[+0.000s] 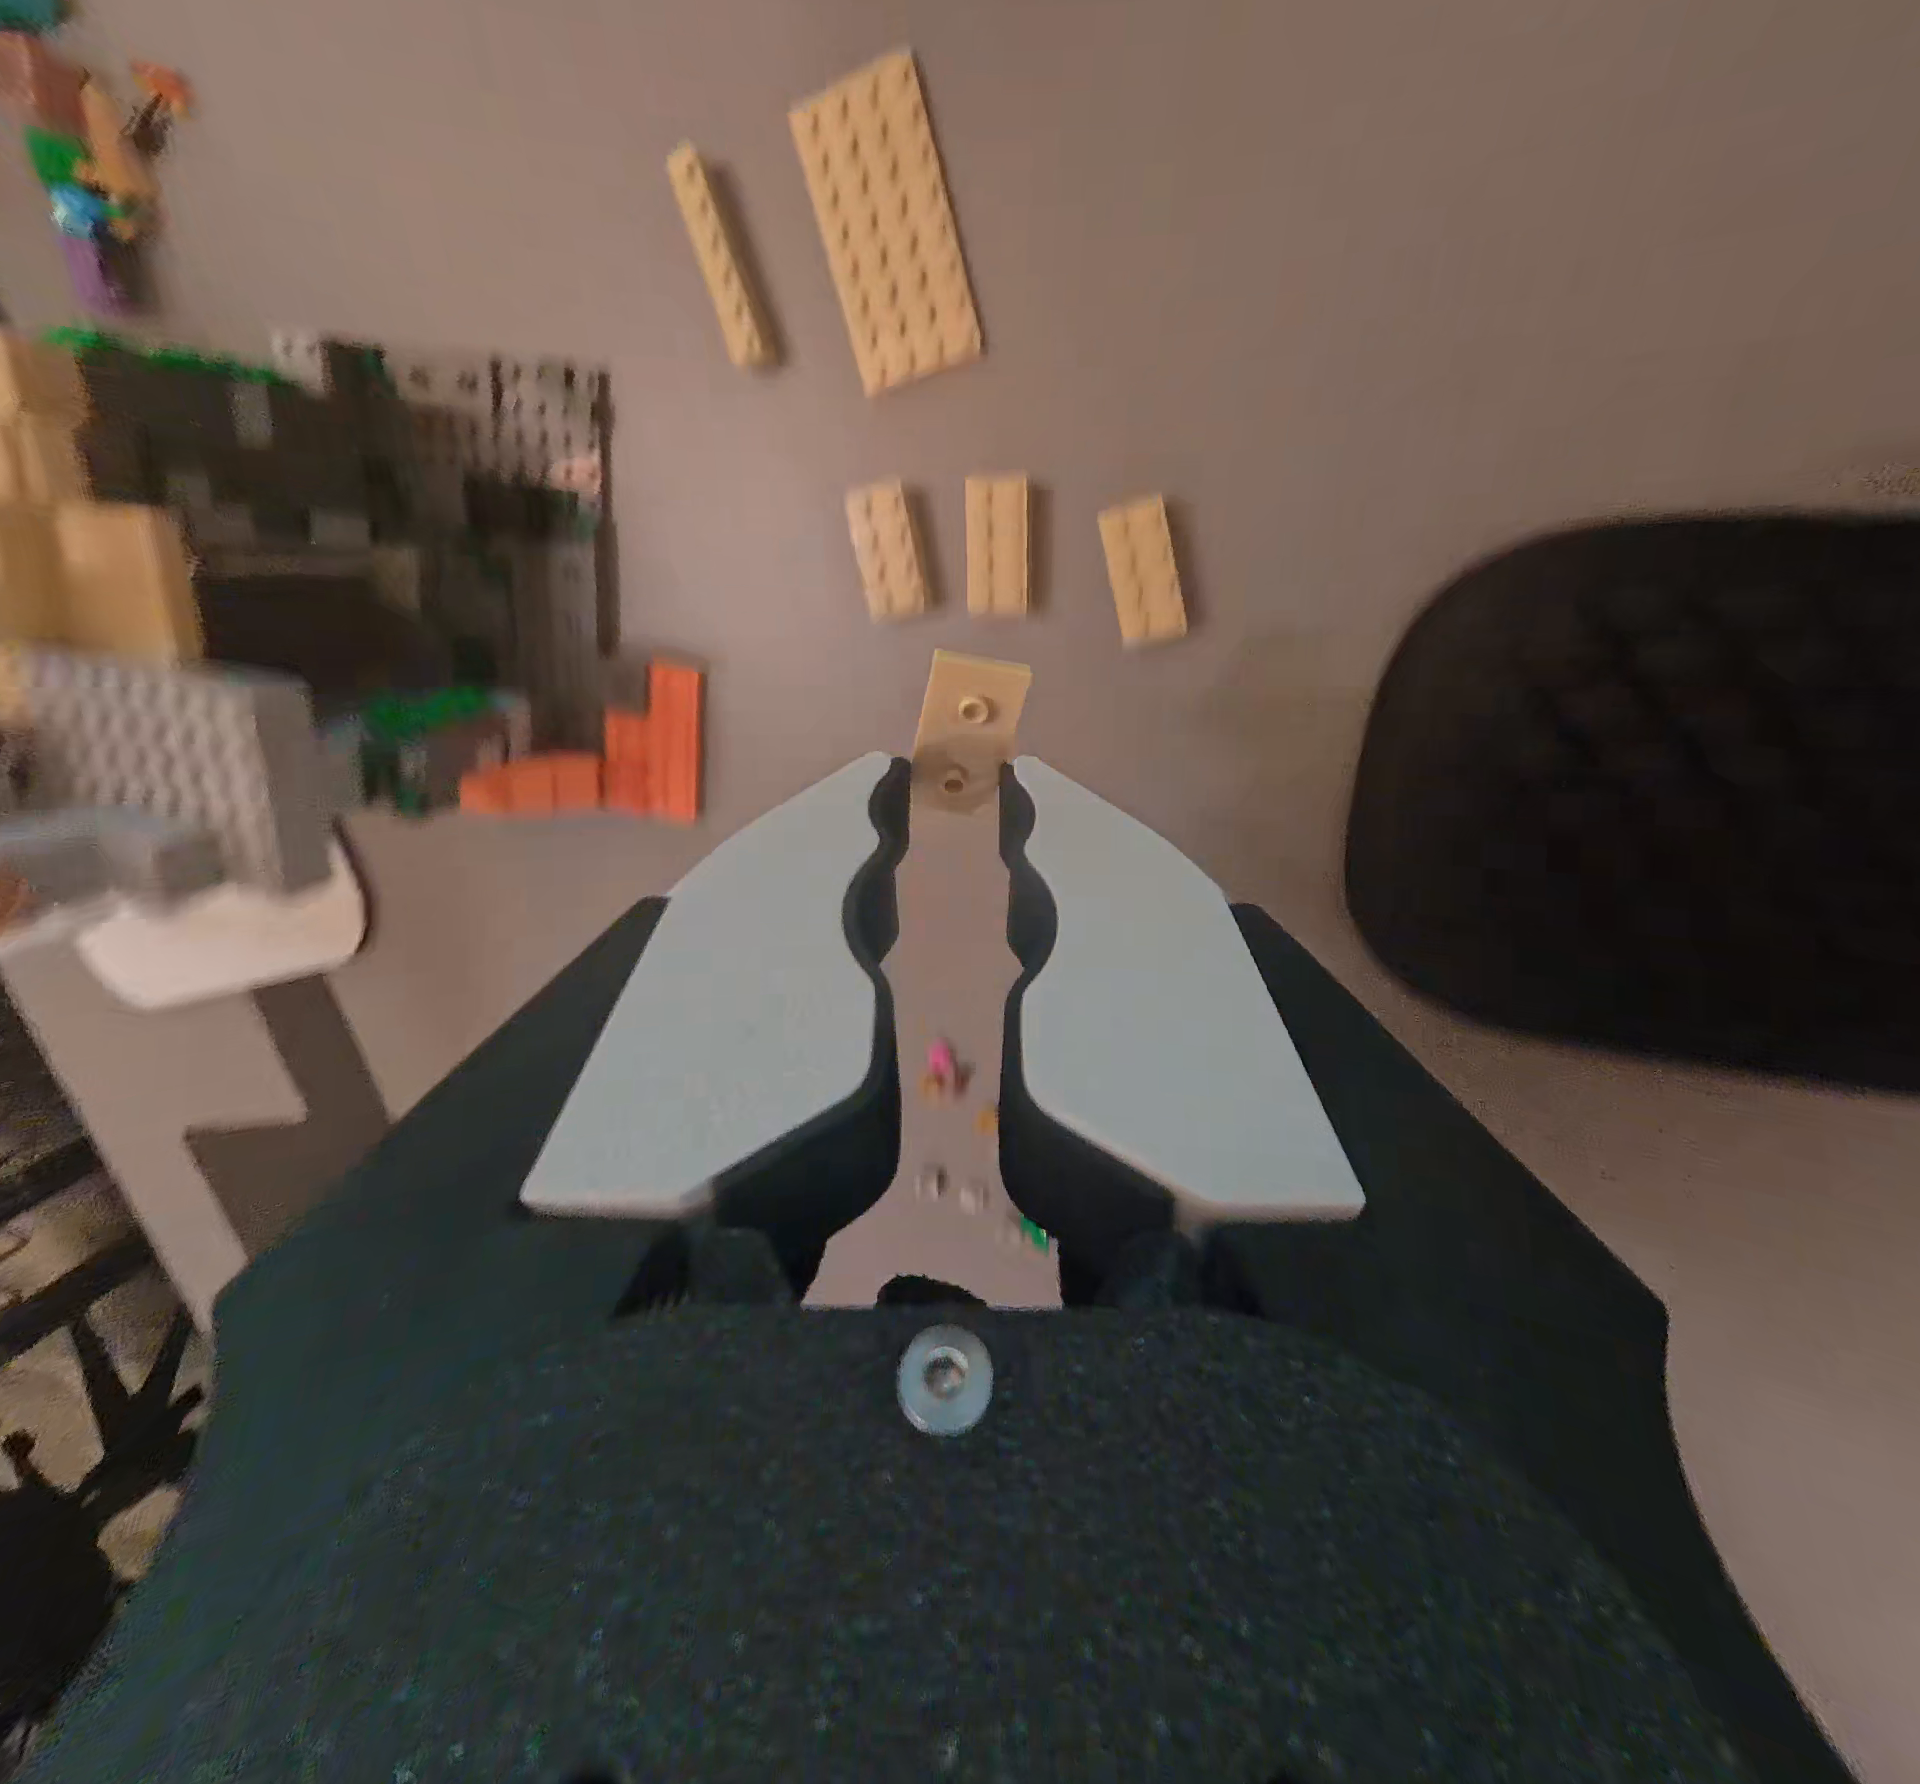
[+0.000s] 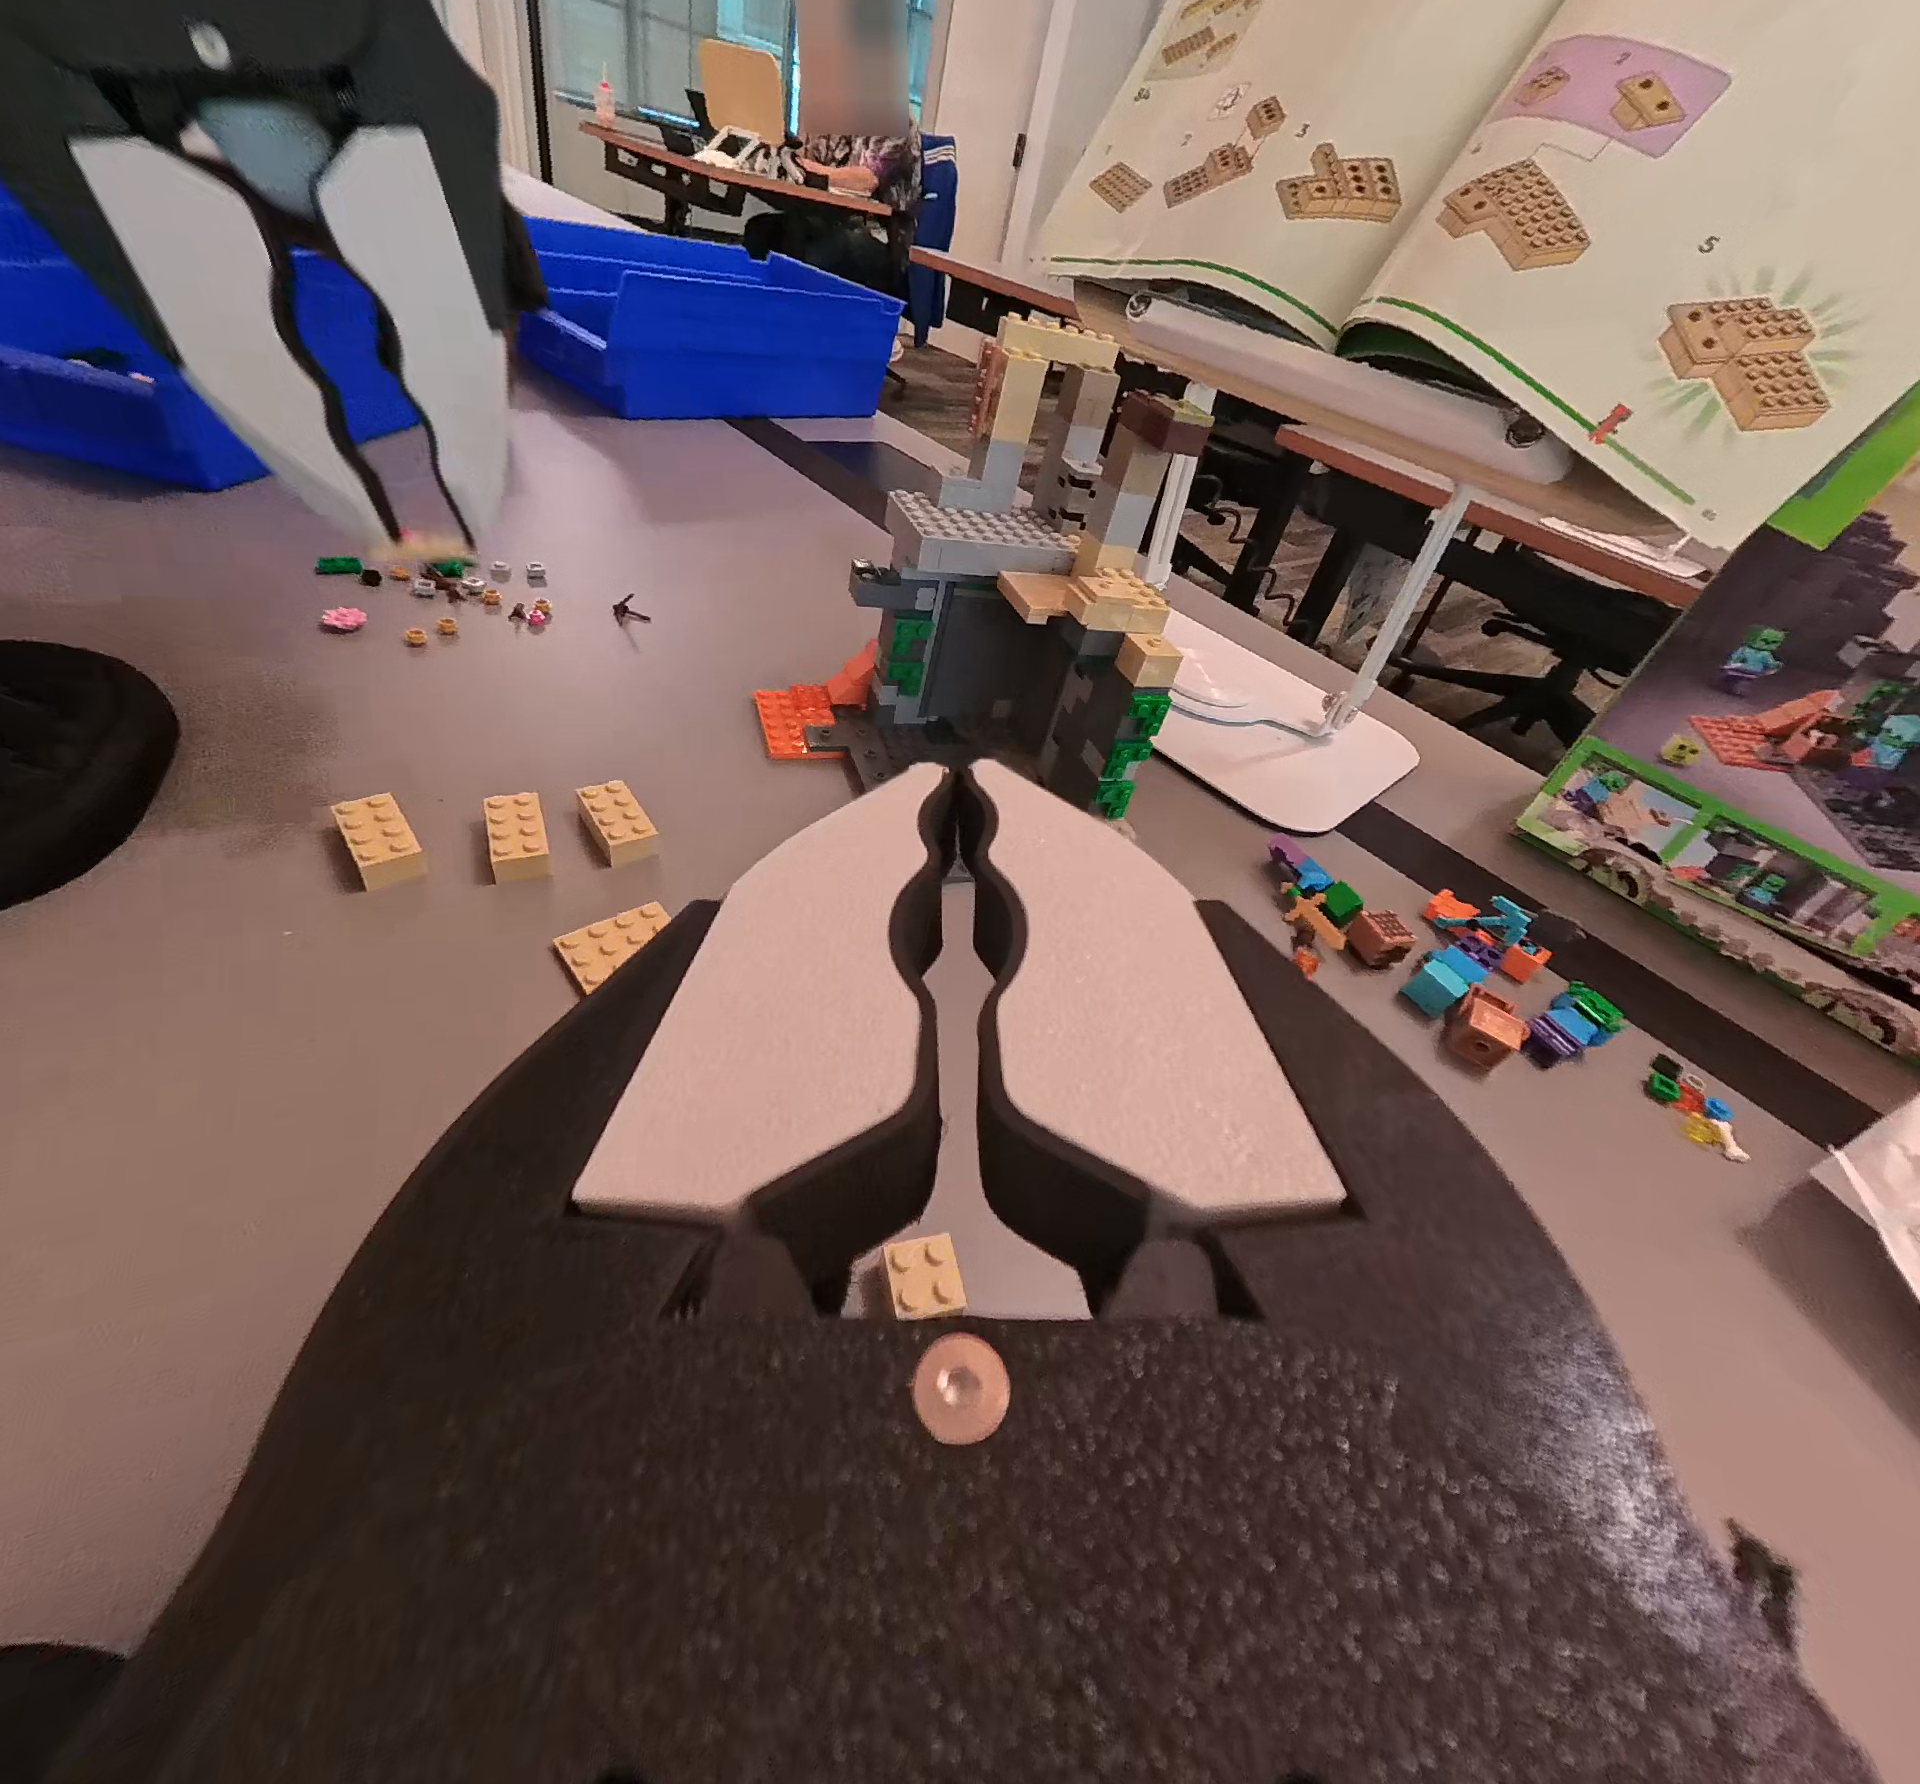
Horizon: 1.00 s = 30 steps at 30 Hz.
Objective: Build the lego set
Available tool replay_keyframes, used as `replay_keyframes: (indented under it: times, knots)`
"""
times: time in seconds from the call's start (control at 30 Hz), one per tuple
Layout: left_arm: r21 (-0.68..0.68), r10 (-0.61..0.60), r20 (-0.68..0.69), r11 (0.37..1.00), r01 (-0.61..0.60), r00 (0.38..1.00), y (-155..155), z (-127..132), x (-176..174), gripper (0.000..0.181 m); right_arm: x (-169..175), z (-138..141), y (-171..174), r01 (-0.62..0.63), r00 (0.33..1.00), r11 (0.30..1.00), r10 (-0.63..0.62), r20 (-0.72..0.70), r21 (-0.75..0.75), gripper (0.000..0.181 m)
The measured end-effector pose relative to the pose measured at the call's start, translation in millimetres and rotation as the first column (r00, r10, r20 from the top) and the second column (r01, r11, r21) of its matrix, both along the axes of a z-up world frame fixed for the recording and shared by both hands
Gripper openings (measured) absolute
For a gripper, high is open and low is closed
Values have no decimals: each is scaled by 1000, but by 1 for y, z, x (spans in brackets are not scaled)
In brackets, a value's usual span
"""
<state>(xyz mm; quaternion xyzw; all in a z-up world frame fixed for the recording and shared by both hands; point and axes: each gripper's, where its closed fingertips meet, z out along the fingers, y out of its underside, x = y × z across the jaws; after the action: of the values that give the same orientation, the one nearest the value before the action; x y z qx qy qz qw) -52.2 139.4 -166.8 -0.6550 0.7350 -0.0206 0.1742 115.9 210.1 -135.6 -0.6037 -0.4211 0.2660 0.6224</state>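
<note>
Your left tool (image 1: 958,770) grips a small tan flat plate with single centre studs (image 1: 968,732) at its tips, lifted clear of the grey bench (image 1: 1247,280), so you are in the fetching step: one part picked, not yet placed. In the left wrist view the plate hangs just short of three tan two-by-four bricks (image 1: 997,545) laid in a row, with a large tan studded plate (image 1: 885,222) and a long narrow tan plate (image 1: 722,256) farther on. Your right tool (image 2: 958,784) has its tips pressed together on nothing, hovering low in front of the partly built grey, tan and orange lego structure (image 2: 997,612); a small tan two-by-two brick (image 2: 923,1274) lies on the bench under it. The open instruction booklet (image 2: 1455,124) on its white stand shows tan bricks being stacked into a small sub-assembly, which I judge to be the step in hand. Next, you likely need to carry the plate to one of the tan bricks, square its edges to the studs, and press straight down; the right tool probably needs to steady the brick, since a loose one may slide.
</note>
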Motion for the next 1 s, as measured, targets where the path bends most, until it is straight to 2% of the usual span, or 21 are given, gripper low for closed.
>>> replay_keyframes:
  times: [0.13, 0.23, 0.53, 0.67, 0.8, 0.9, 1.0]
  knots:
    - [-66, 7, -19, 998, -8, 1000, 1, -39, 52, 16, 1, -6, 3, 7, 1000, 1000, -6, 17, -18, 0]
    - [-104, 51, -60, 993, -57, 997, 0, -59, 78, 16, 1, -9, 4, 10, 1000, 1000, -9, 30, -25, 0]
    - [-220, 154, 0, 964, -150, 988, -8, -82, 134, 16, 7, -18, 15, 36, 999, 997, -34, 25, -73, 0]
    - [-258, 187, 94, 953, -157, 978, -12, -77, 143, 23, 9, -19, 16, 37, 999, 996, -36, 19, -85, 0]
    - [-221, 244, 226, 956, -194, 943, -5, -61, 142, 24, 7, -21, 14, 28, 999, 996, -26, 24, -90, 0]
    - [-195, 311, 362, 947, -255, 879, 3, -46, 136, 24, 4, -21, 12, 16, 1000, 995, -14, 24, -96, 0]
    - [-115, 368, 515, 924, -363, 774, 23, -28, 121, 20, 0, -20, 7, -6, 1000, 995, 9, 28, -98, 0]
